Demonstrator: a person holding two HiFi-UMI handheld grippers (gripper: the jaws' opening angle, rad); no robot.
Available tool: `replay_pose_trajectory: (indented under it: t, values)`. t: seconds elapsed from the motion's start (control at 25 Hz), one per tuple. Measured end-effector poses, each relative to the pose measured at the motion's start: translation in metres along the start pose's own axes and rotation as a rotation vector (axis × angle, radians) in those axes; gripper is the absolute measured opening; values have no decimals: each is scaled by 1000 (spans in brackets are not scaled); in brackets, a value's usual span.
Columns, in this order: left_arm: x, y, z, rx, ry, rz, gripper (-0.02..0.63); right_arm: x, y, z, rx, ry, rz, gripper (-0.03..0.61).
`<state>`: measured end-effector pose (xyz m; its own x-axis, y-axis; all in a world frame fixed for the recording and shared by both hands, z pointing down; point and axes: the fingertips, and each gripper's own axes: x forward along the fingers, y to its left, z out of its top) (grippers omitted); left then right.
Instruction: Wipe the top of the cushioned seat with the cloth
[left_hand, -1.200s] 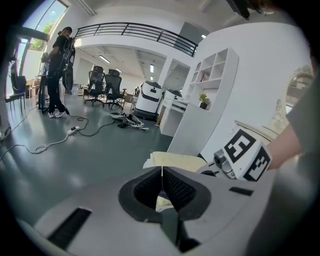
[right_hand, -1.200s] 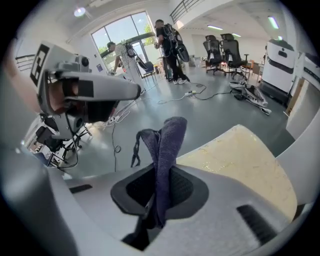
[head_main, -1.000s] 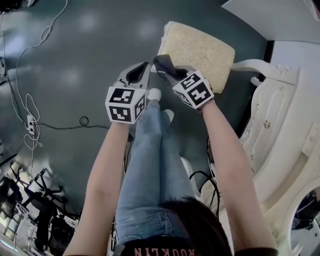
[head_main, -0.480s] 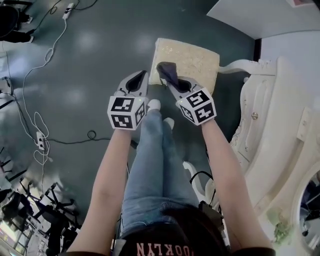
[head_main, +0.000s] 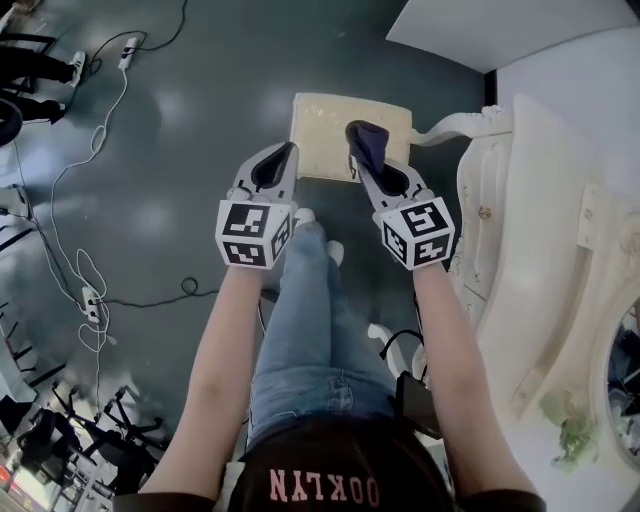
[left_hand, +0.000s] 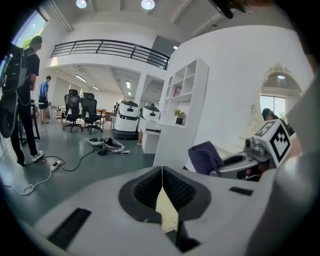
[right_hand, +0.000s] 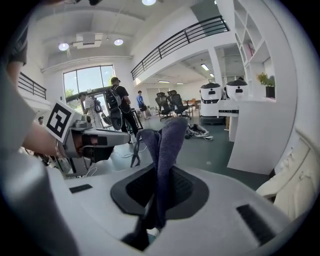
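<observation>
- Ahead of the person's feet, on the dark grey-green floor (head_main: 180, 130), lies the cream cushioned seat (head_main: 325, 135). It is a square pad just beside a white carved piece of furniture (head_main: 520, 230).
- The right gripper (right_hand: 161, 167) has its jaws clamped on the dark blue cloth (right_hand: 169, 142). The fabric stands up from between the pads in a folded bunch.
- Seen from the head view, the cloth overlaps the right part of the seat. Whether it touches the cushion cannot be told.
- The left gripper (left_hand: 162, 175) has its jaws pressed together with nothing held. A sliver of the cream seat shows just below them.
- From above, the left gripper's tip sits at the seat's near left edge, with the right gripper close beside it. Both are held out on bare forearms above legs in blue jeans (head_main: 310, 330).
- White cables (head_main: 100, 110) trail across the floor at the left and run down to a power strip (head_main: 92, 298).
- Both gripper views look out across an open hall, with office chairs (left_hand: 82, 107) and standing people (right_hand: 117, 107) in the distance.
</observation>
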<state>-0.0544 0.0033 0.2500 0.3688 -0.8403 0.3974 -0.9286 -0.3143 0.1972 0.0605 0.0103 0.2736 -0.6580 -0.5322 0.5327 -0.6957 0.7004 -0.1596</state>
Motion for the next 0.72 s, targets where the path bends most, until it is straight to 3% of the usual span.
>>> replay_pose_trajectory:
  t: [0.4,0.72]
  values:
    - [-35,-22,75,4,-139,9,8,-76,16,71,-46,-146,-62,31]
    - [-75,-60,125,73,-224,-31,8,-146,14,103,-82,-213,-150,31]
